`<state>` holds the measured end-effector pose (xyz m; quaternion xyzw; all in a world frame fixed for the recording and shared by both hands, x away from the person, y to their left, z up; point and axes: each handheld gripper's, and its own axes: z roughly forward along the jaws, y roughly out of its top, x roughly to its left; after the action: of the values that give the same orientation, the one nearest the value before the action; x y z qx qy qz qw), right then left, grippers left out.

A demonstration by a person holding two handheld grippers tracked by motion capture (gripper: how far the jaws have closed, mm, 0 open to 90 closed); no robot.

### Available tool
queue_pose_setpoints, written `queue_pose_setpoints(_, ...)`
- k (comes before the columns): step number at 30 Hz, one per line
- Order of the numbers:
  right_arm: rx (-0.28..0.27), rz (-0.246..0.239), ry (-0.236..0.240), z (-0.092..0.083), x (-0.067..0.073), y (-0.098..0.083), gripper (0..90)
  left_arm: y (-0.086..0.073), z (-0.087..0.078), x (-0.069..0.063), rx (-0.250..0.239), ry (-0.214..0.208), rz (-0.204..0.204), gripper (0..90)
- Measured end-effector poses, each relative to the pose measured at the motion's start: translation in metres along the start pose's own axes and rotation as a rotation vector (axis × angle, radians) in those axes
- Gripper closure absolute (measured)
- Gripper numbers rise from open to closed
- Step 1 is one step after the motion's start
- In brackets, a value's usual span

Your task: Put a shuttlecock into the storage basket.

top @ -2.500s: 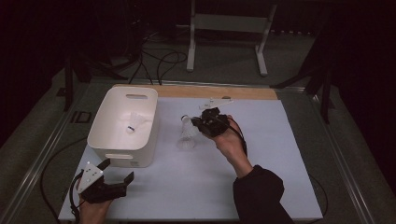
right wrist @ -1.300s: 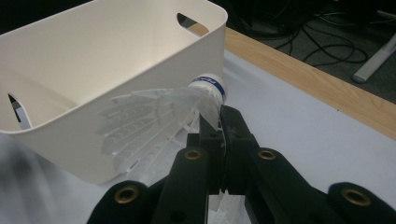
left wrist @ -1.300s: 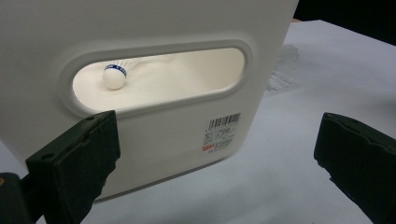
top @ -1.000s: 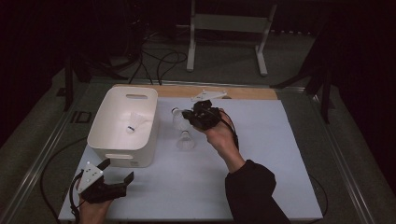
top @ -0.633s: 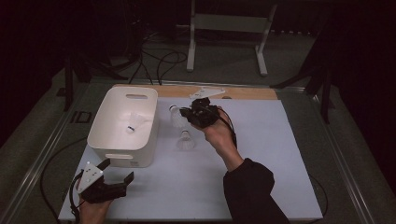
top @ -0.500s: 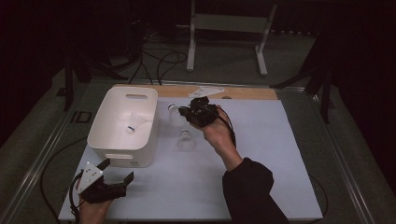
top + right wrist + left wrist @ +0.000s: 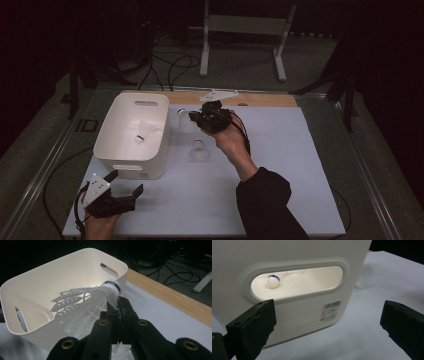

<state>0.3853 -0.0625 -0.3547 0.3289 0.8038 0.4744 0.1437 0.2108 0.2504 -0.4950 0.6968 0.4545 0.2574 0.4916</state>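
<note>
The right hand-held gripper (image 7: 200,118) is clenched on a white shuttlecock (image 7: 85,302), its jaws pinching the feather skirt just below the blue-banded cork. In the high view it hangs above the tabletop (image 7: 280,175) just beside the far right corner of the white plastic bin (image 7: 125,150), which sits toward the tabletop's left edge. A second shuttlecock (image 7: 141,136) lies on the bin floor, and its cork shows through the handle slot in the left gripper view. A third shuttlecock (image 7: 199,150) stands on the tabletop between the bin and the person's right forearm. The left hand-held gripper (image 7: 120,192) rests released near the tabletop's near left corner, its jaws wide apart and facing the bin's near wall.
</note>
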Motion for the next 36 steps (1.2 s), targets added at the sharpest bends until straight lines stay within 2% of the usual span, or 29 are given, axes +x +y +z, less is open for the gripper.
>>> queue_pose_setpoints(36, -0.030, -0.006, 0.032, 0.012, 0.010, 0.016, 88.7, 0.000, 0.000, 0.000, -0.002, -0.001, -0.002, 1.0)
